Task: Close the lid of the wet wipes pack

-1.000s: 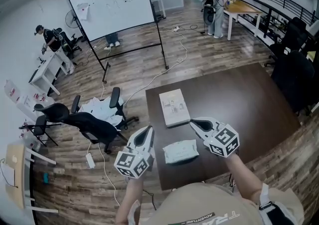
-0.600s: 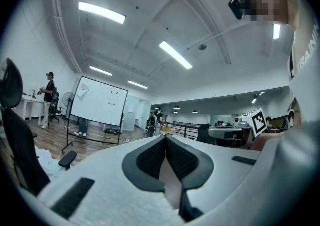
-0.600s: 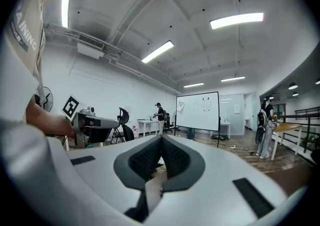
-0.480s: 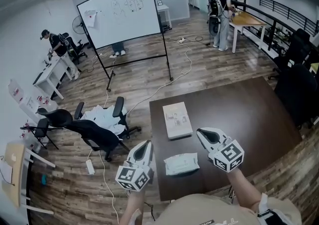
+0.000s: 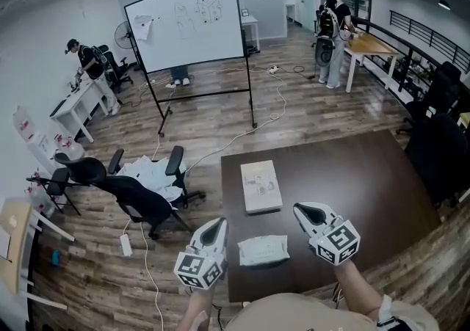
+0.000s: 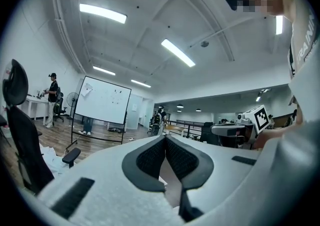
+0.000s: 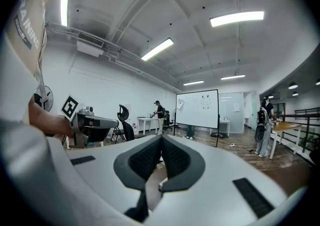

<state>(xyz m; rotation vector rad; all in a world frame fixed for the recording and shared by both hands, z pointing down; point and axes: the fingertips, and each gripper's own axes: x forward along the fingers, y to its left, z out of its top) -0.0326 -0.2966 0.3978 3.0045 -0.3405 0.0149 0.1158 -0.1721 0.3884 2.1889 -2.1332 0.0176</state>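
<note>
The wet wipes pack [image 5: 263, 249], white and crinkled, lies flat near the front edge of the dark brown table [image 5: 352, 175]. At this size I cannot tell how its lid stands. My left gripper [image 5: 214, 227] hovers just left of the pack, past the table's left edge. My right gripper [image 5: 304, 211] hovers just right of it, over the table. Neither touches the pack. The left gripper [image 6: 165, 138] and the right gripper [image 7: 161, 138] each show jaw tips pressed together with nothing between them. The pack does not show in either gripper view.
A flat white book-like box [image 5: 261, 186] lies on the table beyond the pack. Black office chairs [image 5: 139, 190] and a floor cable stand left of the table. A whiteboard [image 5: 187, 25] and people at desks are far off.
The head view has tilted up, so table, pack and both grippers sit lower in the frame. Both grippers still flank the pack, as before.
</note>
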